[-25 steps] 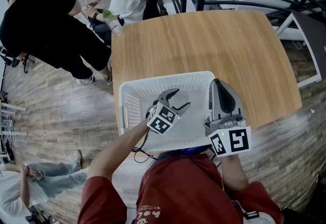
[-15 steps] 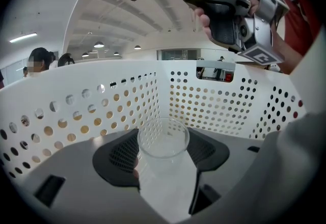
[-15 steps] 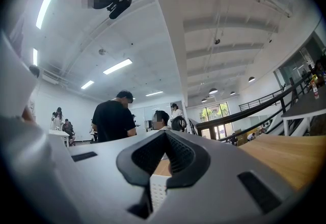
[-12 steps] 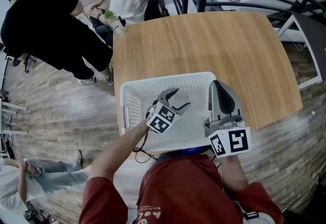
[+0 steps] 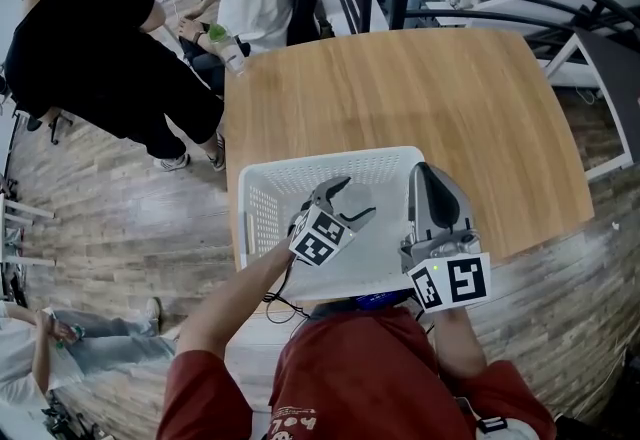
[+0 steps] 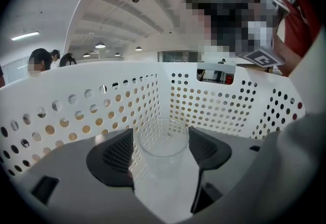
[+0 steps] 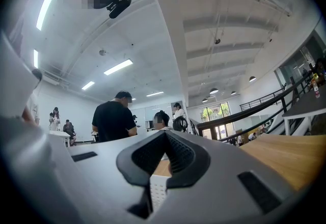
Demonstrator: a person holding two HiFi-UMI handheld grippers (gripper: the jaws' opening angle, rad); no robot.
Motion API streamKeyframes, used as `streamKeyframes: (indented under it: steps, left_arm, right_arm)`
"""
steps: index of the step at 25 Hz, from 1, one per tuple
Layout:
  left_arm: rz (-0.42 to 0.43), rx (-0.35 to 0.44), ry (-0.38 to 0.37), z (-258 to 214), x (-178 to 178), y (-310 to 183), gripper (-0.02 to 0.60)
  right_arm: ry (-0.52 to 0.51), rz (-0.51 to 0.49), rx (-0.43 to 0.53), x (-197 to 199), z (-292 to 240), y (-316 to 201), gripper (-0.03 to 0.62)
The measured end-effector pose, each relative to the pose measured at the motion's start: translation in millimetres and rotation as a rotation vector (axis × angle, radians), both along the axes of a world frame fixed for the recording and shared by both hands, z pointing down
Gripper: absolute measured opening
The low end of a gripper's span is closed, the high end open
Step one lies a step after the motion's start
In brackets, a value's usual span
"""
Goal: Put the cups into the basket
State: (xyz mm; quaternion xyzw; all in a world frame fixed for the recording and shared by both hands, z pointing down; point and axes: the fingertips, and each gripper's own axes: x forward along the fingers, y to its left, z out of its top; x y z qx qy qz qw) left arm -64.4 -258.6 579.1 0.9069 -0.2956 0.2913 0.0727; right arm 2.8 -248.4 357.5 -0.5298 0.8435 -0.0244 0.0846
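- At the near edge of the light wooden table [image 5: 420, 98], the white perforated plastic basket [image 5: 320, 160] is sitting on the tabletop.
- Inside the basket, the left gripper [image 5: 353, 201] is pointing down toward the basket floor. Its jaws have just been opening and are standing spread wide.
- Between those jaws, the clear plastic cup [image 6: 163, 139] is standing upright on the basket floor, mouth up. The dark ribbed pads [image 6: 118, 156] are flanking it on both sides without pressing on it.
- At the basket's right side, the right gripper [image 5: 426, 176] is lying roughly level, with its jaws pressed together and nothing pinched between them. Whether it is touching the basket wall cannot be told.
- Beyond the table's far left corner, a person in a black top [image 5: 90, 38] is standing on the wood-plank floor [image 5: 110, 218].
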Motion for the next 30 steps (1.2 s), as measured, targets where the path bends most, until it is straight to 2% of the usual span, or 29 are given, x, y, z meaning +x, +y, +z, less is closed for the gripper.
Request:
streamKeyframes:
  steps: [11,21,30]
  left_arm:
    - [0.017,0.017,0.004,-16,-1,2,0.328]
    - [0.047,0.046,0.099,-47,7,14,0.328]
    - [-0.012,0.064,0.202,-82,2,19,0.328]
  right_arm:
    - [0.003,-0.002,0.006,0,-4,1,0.005]
    - [0.012,-0.008,0.018,-1,-8,3,0.003]
    - [0.020,-0.013,0.031,-3,-15,5,0.005]
